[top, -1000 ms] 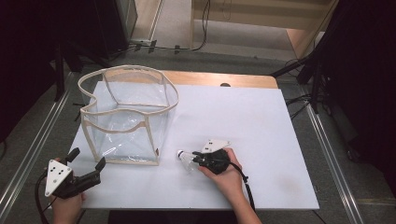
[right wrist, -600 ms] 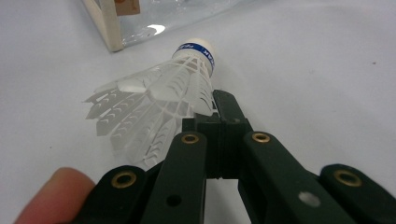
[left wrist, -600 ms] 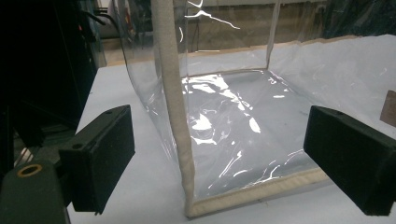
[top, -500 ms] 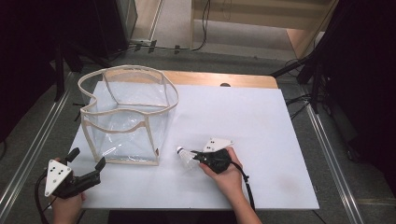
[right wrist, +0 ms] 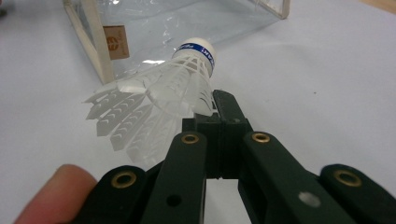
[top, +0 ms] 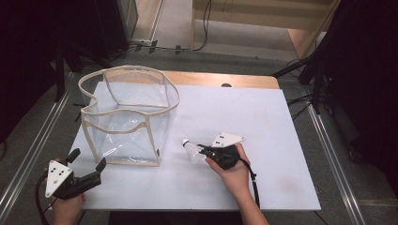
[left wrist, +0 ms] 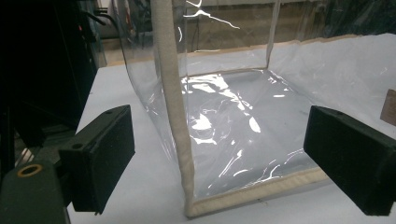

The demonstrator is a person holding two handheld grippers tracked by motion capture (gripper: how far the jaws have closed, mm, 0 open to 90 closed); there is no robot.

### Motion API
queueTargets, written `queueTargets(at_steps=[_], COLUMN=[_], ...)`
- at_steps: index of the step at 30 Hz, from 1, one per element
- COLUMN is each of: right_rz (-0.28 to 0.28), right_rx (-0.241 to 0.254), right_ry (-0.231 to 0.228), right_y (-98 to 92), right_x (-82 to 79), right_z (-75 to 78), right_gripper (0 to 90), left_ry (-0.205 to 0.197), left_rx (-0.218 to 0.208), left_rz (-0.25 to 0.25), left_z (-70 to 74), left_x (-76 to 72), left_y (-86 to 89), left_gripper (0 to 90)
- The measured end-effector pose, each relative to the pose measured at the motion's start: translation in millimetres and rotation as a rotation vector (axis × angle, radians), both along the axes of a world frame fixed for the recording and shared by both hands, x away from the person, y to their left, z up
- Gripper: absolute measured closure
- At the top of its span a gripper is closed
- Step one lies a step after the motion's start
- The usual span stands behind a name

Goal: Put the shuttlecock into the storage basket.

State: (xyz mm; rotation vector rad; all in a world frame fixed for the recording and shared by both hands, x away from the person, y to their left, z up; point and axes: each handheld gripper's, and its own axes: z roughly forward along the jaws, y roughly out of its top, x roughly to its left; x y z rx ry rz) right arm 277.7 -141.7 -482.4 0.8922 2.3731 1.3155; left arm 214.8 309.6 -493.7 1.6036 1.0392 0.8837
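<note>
Pinching a shuttlecock (right wrist: pixel 182 77) by its feathers, the right gripper (right wrist: pixel 215 109) is keeping the cork end free, likely for dropping into the clear bag (top: pixel 126 117). Waiting near the bag's corner, the left gripper (left wrist: pixel 219 158) is standing wide open and empty, probably ready for steadying it.

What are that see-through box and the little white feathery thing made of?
The box looks like clear flexible plastic film, glossy and crinkled with glare, its edges bound in cream fabric-like trim. The shuttlecock seems plastic: its translucent white skirt is moulded in ribs and slots, not feathers. Its white cap could be foam or cork; a blue band wraps it.
</note>
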Motion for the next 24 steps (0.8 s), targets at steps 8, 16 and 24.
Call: queueTargets(at_steps=[8,16,24], right_rz=[-0.005,-0.003,-0.005], right_rx=[0.004,0.008,0.019], right_ry=[-0.02,-0.042,-0.052], right_y=[-5.0,-6.9,-9.9], right_x=[0.5,2.2,6.7], right_z=[13.4,27.4,40.1], right_gripper=[87.2,87.2,87.2], left_ry=[-0.001,-0.002,-0.001], left_rx=[0.001,0.0,0.0], left_rz=[0.0,0.0,-0.001], left_z=[0.0,-0.1,0.0], left_x=[0.0,0.0,-0.2], left_y=[0.0,-0.3,0.1], left_gripper=[9.2,9.2,9.2])
